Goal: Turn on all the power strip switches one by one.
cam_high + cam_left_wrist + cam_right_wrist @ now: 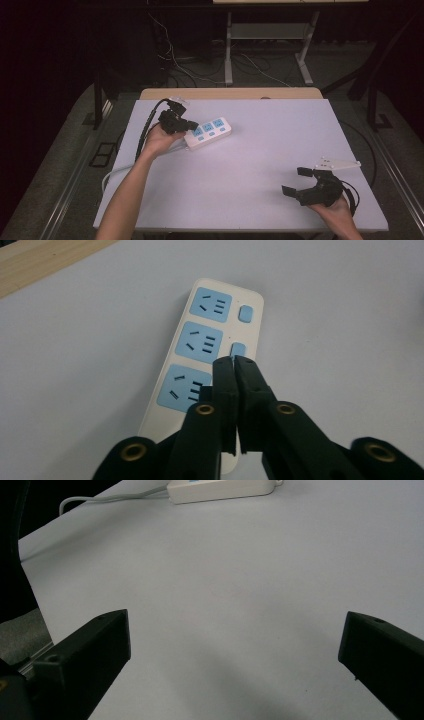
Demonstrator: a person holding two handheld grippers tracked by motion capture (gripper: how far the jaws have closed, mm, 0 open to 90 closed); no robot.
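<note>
1. The power strip (209, 132) lay on the white bench (260, 165), towards its far left part, with its cord (111, 172) trailing off its left end over the near-left edge of the bench.
2. I had the left gripper (233, 360) poised over the strip, fingers pressed together with nothing between them, their tips just above the middle of the three blue switch buttons (239, 349) that run beside the three blue sockets (201, 342). Whether the tips touched the button, I could not tell.
3. The right gripper (298, 181) stood well apart from the strip, near the bench's near-right corner, its fingers (90, 645) spread wide and empty.
4. I judged the strip a stiff plastic shell, light, smooth and therefore inclined to slide on the bench when pushed sideways; not fragile.
5. I judged a switch best worked by a straight downward press with closed tips, so that the body stays put.
6. To lift or steady the strip, I would have taken it across its narrow width, on the long side walls, clear of the sockets and away from the cord end.
</note>
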